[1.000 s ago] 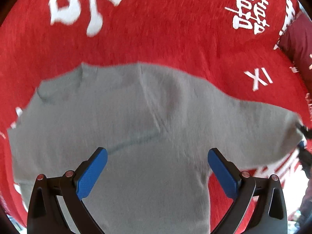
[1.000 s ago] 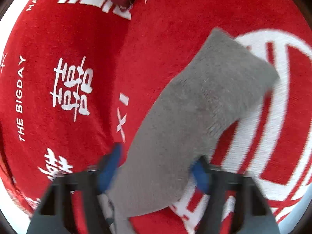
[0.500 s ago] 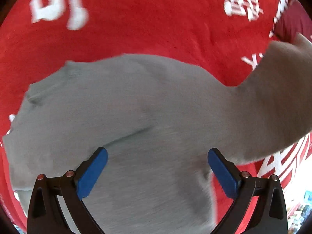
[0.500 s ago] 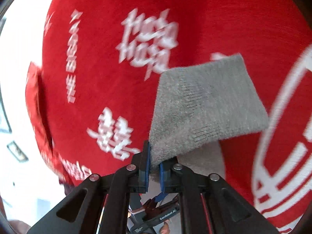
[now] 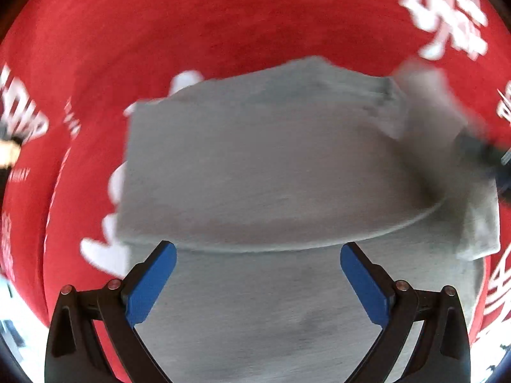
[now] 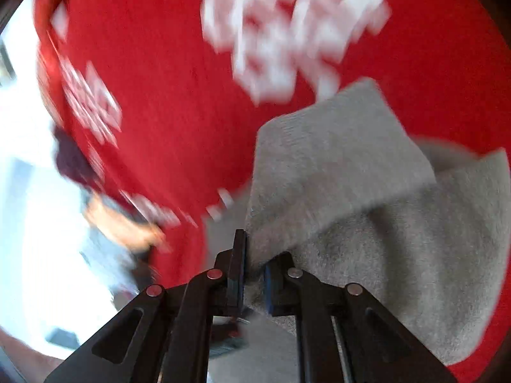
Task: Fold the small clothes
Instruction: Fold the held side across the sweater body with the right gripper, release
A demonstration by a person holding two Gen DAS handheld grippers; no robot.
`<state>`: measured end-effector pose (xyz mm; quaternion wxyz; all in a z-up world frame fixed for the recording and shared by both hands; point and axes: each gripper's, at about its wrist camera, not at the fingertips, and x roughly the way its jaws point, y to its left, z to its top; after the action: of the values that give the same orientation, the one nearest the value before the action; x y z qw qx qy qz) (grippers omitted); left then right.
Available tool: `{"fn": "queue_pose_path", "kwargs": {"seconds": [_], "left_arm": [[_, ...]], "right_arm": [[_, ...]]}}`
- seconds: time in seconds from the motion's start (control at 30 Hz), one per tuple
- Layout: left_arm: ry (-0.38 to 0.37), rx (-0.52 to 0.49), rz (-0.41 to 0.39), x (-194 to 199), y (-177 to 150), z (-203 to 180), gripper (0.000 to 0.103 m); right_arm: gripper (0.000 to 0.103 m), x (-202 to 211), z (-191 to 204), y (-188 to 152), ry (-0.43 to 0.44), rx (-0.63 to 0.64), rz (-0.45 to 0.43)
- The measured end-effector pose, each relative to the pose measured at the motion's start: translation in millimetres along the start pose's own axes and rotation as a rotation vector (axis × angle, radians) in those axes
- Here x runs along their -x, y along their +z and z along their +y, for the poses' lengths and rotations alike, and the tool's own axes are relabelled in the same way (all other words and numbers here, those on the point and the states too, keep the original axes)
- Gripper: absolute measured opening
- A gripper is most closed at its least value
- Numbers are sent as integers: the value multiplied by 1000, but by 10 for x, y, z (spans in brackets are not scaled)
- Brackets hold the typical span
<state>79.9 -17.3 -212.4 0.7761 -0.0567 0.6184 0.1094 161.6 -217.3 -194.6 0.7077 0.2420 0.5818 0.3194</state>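
A red cloth (image 5: 223, 32) with white printed characters (image 6: 293, 28) covered the surface; a dark maroon item (image 6: 72, 159) lay at its edge.

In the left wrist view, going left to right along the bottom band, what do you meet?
Red cloth → left blue finger pad → grey sweater → right blue finger pad → red cloth again.

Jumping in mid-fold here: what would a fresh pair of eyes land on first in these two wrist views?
First the grey sweater, spread across the middle of the red cloth with white lettering that fills both views. Next the right gripper: a grey sleeve sits between its jaws, which are just opening, lifted over the sweater's body. The left gripper hovers wide open above the sweater's lower part, holding nothing.
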Motion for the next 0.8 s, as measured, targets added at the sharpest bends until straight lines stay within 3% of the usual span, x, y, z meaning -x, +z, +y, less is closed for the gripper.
{"fn": "queue_pose_path", "kwargs": {"seconds": [0.03,0.07,0.13,0.23,0.37,0.4,0.43,0.47,0.57,0.6,0.63,0.7,0.73,0.8], "left_arm": [[5,12,3,-47,-40,-10,103],[8,24,4,-53,-68,93,103],[4,36,2,-50,-108,242,103],[-11,52,8,-61,-187,416,103],[-34,68,12,-75,-221,543,103],[-38,70,9,-58,-236,571,103],[-41,71,5,-39,-253,607,103],[-41,71,0,-26,-273,644,103],[-28,73,-1,6,-329,717,103],[-18,80,5,-10,-351,783,103],[-12,87,10,12,-338,758,103],[-1,113,20,32,-350,834,103],[0,128,18,68,-352,856,103],[-2,145,0,131,-337,904,103]], "right_arm": [[24,-169,10,-34,-33,-2,44],[42,-309,0,-68,-66,-14,79],[60,-403,-52,-121,-98,-59,82],[60,-308,-180,-130,-70,-171,15],[57,-408,-208,26,-70,-246,-1],[51,-512,-173,85,-73,-244,8],[19,-565,-112,184,-83,-240,19],[9,-668,23,227,-87,-194,31],[10,-888,523,185,-80,47,107],[11,-888,523,185,-80,47,107],[15,-1092,887,21,-134,232,216],[32,-1181,1085,-175,-203,356,262],[36,-1150,1095,-235,-216,364,253],[36,-936,901,-321,-204,246,208]]}}
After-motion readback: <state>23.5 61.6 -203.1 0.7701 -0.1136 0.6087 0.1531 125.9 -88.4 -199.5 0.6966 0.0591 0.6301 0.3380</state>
